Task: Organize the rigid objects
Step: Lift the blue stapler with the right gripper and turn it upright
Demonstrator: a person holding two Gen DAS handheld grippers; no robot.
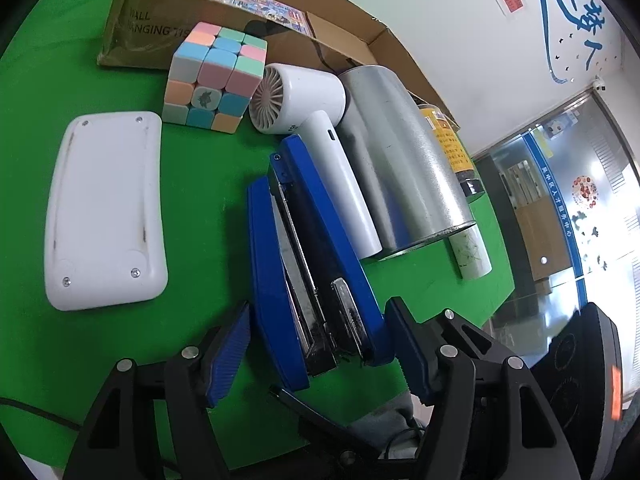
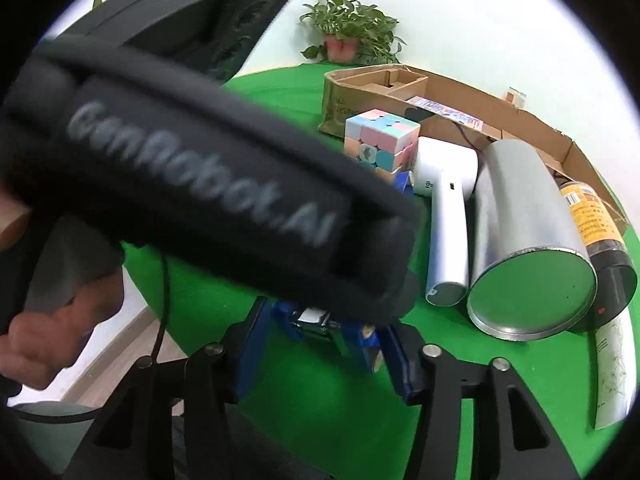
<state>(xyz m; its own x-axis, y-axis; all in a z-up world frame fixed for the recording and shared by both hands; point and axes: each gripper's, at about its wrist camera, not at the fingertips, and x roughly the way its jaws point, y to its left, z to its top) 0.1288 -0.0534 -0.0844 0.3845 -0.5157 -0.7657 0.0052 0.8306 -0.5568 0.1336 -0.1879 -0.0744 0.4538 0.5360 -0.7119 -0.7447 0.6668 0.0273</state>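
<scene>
My left tongs (image 1: pixel 320 356) stand apart over the green table (image 1: pixel 200 184), pads either side of the near end of two blue staplers (image 1: pixel 308 280) lying side by side; the right pad looks just at the stapler's edge, the left pad clear of it, so no clamp. My right tongs (image 2: pixel 320 364) are also apart, w/ the staplers' blue end (image 2: pixel 320 326) between the pads, not pressed as far as I can tell; a black padded strap (image 2: pixel 224 200) w/ grey lettering hides most of that view, and a hand (image 2: pixel 52 328) shows at lower left. Beyond the staplers, in a row: a white hair dryer (image 1: pixel 316 132), handle alongside them; a silver metal can (image 1: pixel 404 160) on its side, touching the dryer; a yellow-labelled jar (image 1: pixel 452 148) behind the can. A pastel puzzle cube (image 1: pixel 212 80) sits just left of the dryer's fan end. A white rounded plastic case (image 1: pixel 106 208) lies apart on the left. An open cardboard box (image 1: pixel 168 20) stands at the back. A potted plant (image 2: pixel 352 28) is by the wall.
</scene>
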